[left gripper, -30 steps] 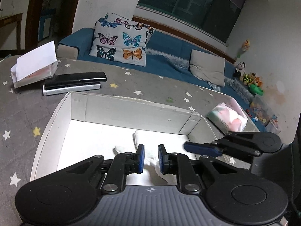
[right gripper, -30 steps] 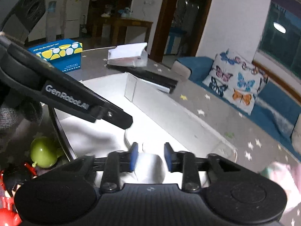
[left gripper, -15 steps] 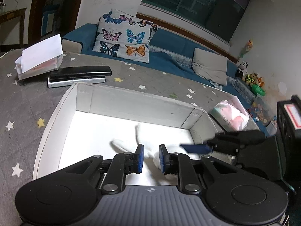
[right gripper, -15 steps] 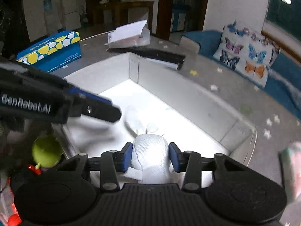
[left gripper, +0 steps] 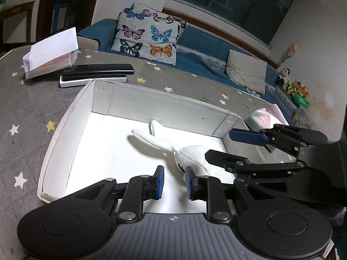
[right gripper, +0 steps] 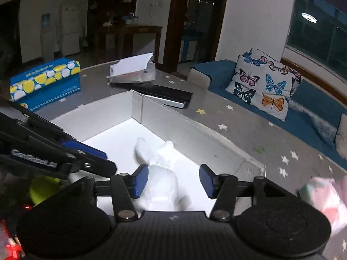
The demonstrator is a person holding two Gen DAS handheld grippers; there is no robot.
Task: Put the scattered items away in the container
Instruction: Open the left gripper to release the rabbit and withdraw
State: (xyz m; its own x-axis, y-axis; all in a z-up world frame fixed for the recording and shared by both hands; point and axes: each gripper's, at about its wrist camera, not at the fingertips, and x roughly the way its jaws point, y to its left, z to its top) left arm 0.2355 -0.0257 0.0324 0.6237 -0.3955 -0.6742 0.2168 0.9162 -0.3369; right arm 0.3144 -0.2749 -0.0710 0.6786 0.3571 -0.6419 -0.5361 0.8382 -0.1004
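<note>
- Left-wrist view, upper left: a folded paper packet (left gripper: 51,51) lies on the starred grey table (left gripper: 23,106), with a black remote (left gripper: 98,70) just beside it, stacked on a white one.
- Centre of that view: the white box (left gripper: 63,130) sits open on the table, and a white plush rabbit (left gripper: 173,147) lies on its floor, ears pointing toward the far wall.
- Bottom centre: the left gripper (left gripper: 173,182) hangs over the box's near edge, its blue pads a small way apart and nothing between them; the rabbit's body lies just beyond its right pad.
- Right of that view: the right gripper (left gripper: 227,145) reaches in from the side above the rabbit, fingers spread wide.
- Far right: a pink-and-white tissue pack (left gripper: 265,117) sits behind the box's corner.
- Right-wrist view, left edge: the left gripper's black fingers cross the frame, and a green, apple-like thing (right gripper: 43,187) shows under them, too blurred to be sure of.
- Upper left there: a blue tissue box (right gripper: 44,82) with yellow and white spots stands on the table.
- Bottom centre: the right gripper (right gripper: 173,181) is wide open; the rabbit (right gripper: 160,173) lies between its pads, against the left one and clear of the right, not gripped.
- Right: a butterfly cushion (right gripper: 265,86) leans on the blue sofa (right gripper: 308,117).
</note>
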